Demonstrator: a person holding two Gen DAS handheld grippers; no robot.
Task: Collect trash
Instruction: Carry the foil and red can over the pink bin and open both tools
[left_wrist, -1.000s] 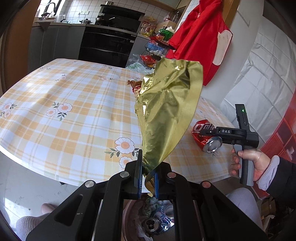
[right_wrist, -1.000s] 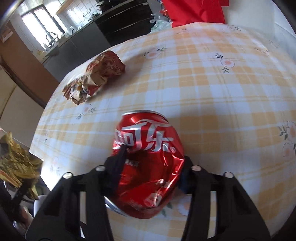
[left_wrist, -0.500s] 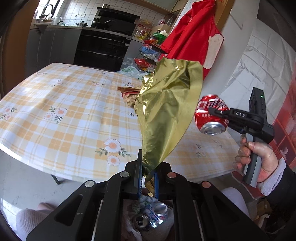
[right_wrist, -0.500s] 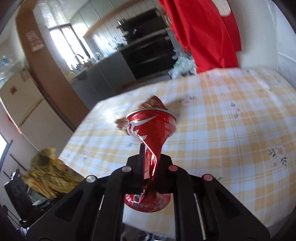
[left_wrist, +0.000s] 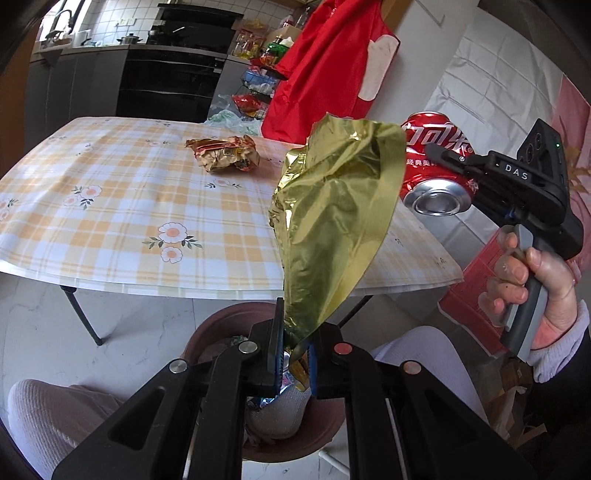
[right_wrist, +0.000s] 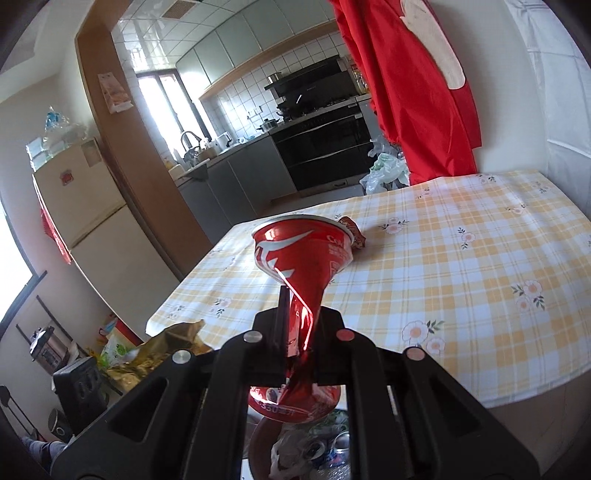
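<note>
My left gripper (left_wrist: 294, 356) is shut on a gold foil wrapper (left_wrist: 334, 218) and holds it upright above a brown trash bin (left_wrist: 218, 325) that holds cans and wrappers. My right gripper (right_wrist: 300, 332) is shut on a crushed red cola can (right_wrist: 301, 258), pinched flat at its middle, held in the air beyond the table's near edge; the can also shows in the left wrist view (left_wrist: 436, 173). The bin shows below the can in the right wrist view (right_wrist: 258, 435). A crumpled red and gold snack wrapper (left_wrist: 223, 153) lies on the checked tablecloth (left_wrist: 110, 192).
A red garment (left_wrist: 325, 62) hangs at the table's far side. Kitchen counters and an oven (left_wrist: 170, 85) stand behind. My knees (left_wrist: 51, 417) are beside the bin. A fridge (right_wrist: 88, 221) stands at the left in the right wrist view.
My right gripper has squeezed the can flat, lifted it off the table and carried it toward the bin. My left gripper has drawn back with the foil wrapper, over the bin.
</note>
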